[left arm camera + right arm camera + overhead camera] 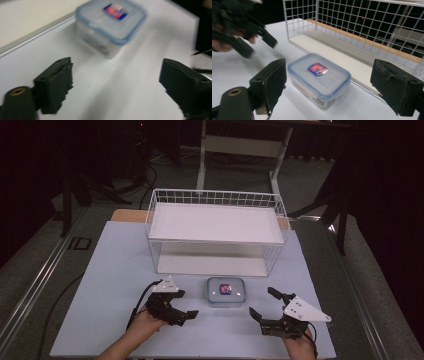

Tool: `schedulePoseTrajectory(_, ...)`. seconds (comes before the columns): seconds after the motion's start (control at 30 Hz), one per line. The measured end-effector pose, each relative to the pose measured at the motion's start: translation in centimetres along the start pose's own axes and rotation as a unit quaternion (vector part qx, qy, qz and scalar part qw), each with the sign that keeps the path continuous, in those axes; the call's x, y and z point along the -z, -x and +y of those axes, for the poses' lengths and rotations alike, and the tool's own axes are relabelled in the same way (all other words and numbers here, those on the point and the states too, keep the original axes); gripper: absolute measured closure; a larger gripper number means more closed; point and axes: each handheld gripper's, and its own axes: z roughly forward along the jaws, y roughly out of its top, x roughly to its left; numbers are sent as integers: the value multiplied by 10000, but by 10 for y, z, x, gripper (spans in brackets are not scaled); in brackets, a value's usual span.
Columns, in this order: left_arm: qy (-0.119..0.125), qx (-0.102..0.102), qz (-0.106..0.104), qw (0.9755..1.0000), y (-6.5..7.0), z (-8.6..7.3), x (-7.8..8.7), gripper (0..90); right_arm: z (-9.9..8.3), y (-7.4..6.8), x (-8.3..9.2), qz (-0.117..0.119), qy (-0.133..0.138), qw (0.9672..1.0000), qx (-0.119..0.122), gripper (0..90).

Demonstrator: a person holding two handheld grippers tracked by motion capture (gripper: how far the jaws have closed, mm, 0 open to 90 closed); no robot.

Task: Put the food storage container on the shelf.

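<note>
Squarely at lower centre of the high view sits one clear plastic container (226,292), blue-rimmed lid clipped on, red-and-blue label facing up, resting on the pale table (115,270) just in front of the wire basket (216,232). Probably left there as the piece to be picked up and moved, with the rack close behind as the likely destination. Flanked by two grippers, one on each side, neither touching it.

At lower left of the high view, the left gripper (189,314), jaws spread wide with nothing between them; in the left gripper view, container (111,25) blurred at upper centre, well beyond the pads. At lower right, the right gripper (265,304), likewise gaping and empty; in the right gripper view, container (319,78) framed between the two black pads but still ahead of them, seemingly lined up for a grab across its short side. Left gripper (259,42) also visible at upper left of that view, smeared.

Counted: one container, one lid, one label, one white wire basket with two solid shelves, two grippers, two hands, one table.
</note>
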Motion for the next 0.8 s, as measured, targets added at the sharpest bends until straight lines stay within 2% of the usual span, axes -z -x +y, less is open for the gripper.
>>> schedulePoseTrajectory(0.07, 201, -9, 14, 9998, 6, 6, 12, 22, 4, 4, -1, -34, 64, 9999, -74, 128)
schedulePoseTrajectory(0.13, 259, -14, 102, 9996, 7, 10, 14, 22, 6, 6, -1, -307, 73, 9993, -181, 128)
schedulePoseTrajectory(0.2, 318, -52, 182, 9993, 9, 14, 15, 22, 7, 7, -1, -387, 85, 9989, -237, 128)
schedulePoseTrajectory(0.23, 381, -87, 222, 9990, 9, 16, 15, 22, 9, 9, -1, -599, 143, 9978, -229, 128)
schedulePoseTrajectory(0.27, 457, -90, 172, 9988, 9, 17, 15, 22, 11, 10, 0, -678, 167, 9974, -197, 128)
schedulePoseTrajectory(0.33, 562, -103, 51, 9984, 8, 22, 12, 22, 14, 14, 1, -756, 270, 9966, -165, 128)
schedulePoseTrajectory(0.4, 756, -162, 163, 9969, 8, 27, 9, 23, 16, 17, 0, -780, 180, 9967, -103, 127)
schedulePoseTrajectory(0.5, 717, -199, 97, 9972, 7, 35, 2, 23, 15, 21, -5, -672, 119, 9974, -216, 136)
schedulePoseTrajectory(0.57, 669, -237, 62, 9975, 7, 38, 0, 23, 15, 22, -6, -681, 86, 9974, -198, 138)
schedulePoseTrajectory(0.6, 581, -297, 32, 9979, 8, 44, -5, 23, 15, 22, -9, -616, 124, 9979, -165, 143)
schedulePoseTrajectory(0.63, 608, -297, 5, 9977, 8, 46, -8, 23, 16, 22, -10, -533, 121, 9984, -145, 143)
schedulePoseTrajectory(0.67, 621, -312, -11, 9976, 8, 49, -11, 23, 16, 23, -12, -336, 115, 9990, -256, 143)
schedulePoseTrajectory(0.7, 618, -339, -13, 9975, 9, 51, -13, 23, 17, 24, -14, -163, -36, 9989, -434, 143)
schedulePoseTrajectory(0.73, 574, -345, -21, 9978, 8, 53, -17, 23, 18, 25, -18, -93, -328, 9983, -479, 146)
schedulePoseTrajectory(0.77, 574, -345, -21, 9978, 8, 53, -17, 23, 18, 25, -18, -93, -328, 9983, -479, 146)
schedulePoseTrajectory(0.8, 577, -290, -45, 9979, 6, 55, -23, 23, 17, 25, -23, -72, -491, 9979, -413, 162)
